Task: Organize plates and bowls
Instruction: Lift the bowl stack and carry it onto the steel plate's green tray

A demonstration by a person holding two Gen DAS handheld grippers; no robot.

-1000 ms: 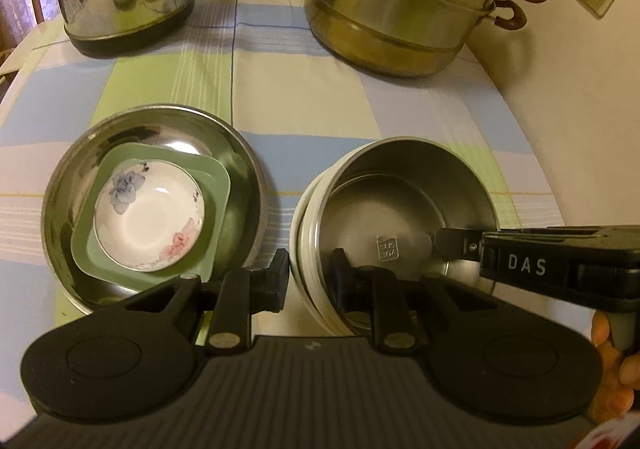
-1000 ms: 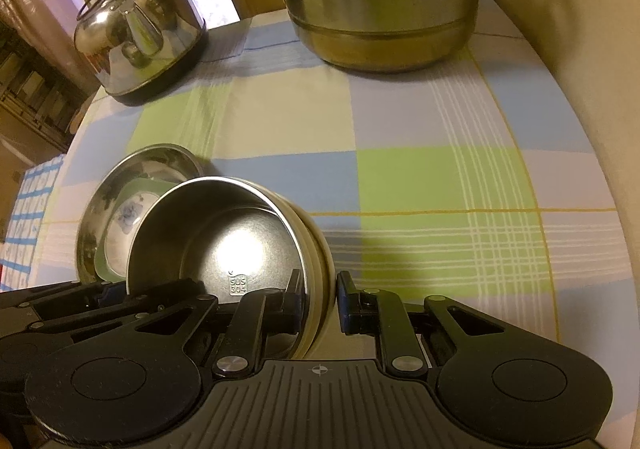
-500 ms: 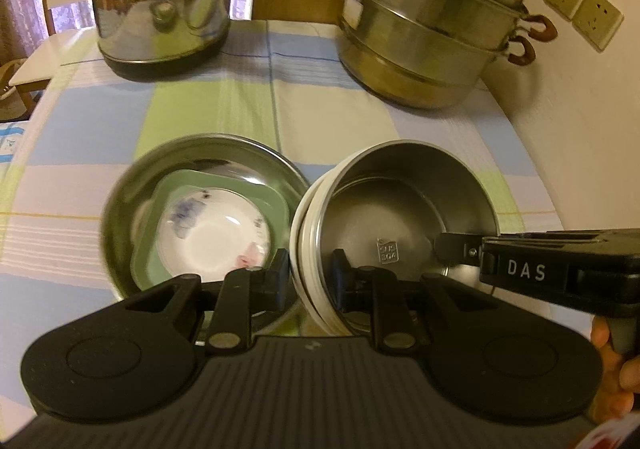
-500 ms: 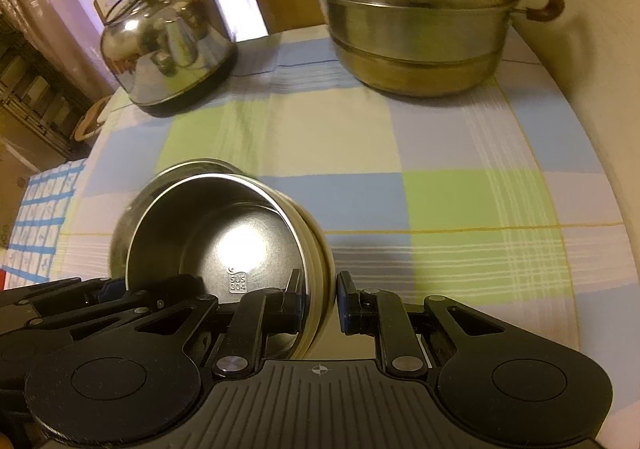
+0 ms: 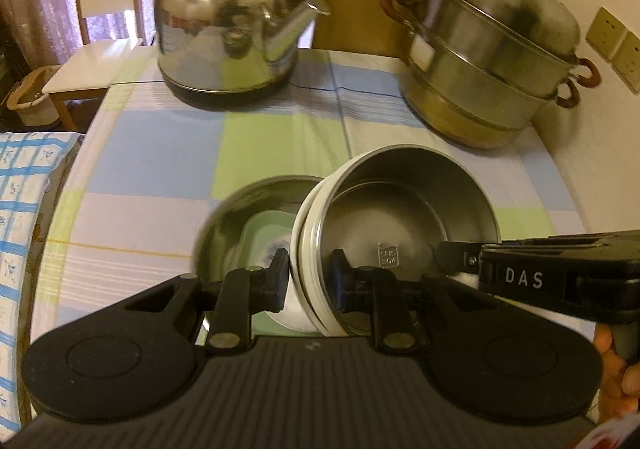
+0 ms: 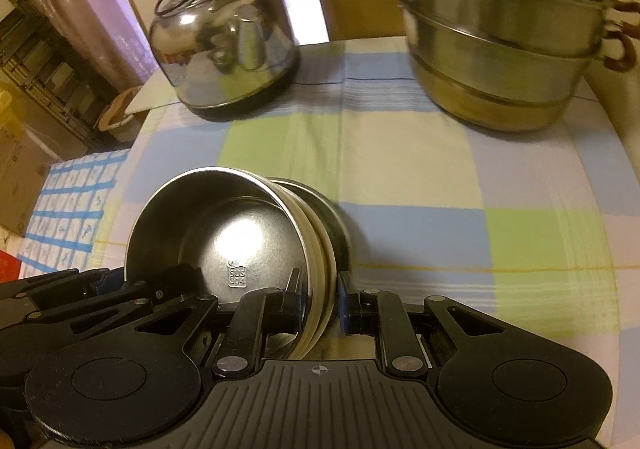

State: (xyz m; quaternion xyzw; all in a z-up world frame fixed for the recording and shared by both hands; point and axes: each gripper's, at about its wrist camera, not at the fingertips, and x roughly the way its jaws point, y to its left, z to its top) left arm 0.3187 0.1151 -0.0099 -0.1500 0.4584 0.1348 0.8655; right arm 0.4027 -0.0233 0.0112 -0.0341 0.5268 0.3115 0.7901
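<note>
On the desk (image 5: 160, 153) with its checked cloth stand 1 steel kettle (image 5: 224, 37) and 1 tiered steel steamer pot (image 5: 488, 65). There are 2 steel bowls: 1 deep steel bowl (image 5: 400, 221) with a cream outer shell, and 1 wide shallow steel bowl (image 5: 224, 233). Inside the shallow one sit 1 green square plate (image 5: 260, 233) and 1 white floral dish (image 5: 276, 249). 2 tools are in view: the left tool (image 5: 308, 281) and the right tool (image 6: 318, 297). 1 wooden chair (image 5: 100, 9) and 2 wall sockets (image 5: 616, 45) complete the count.
</note>
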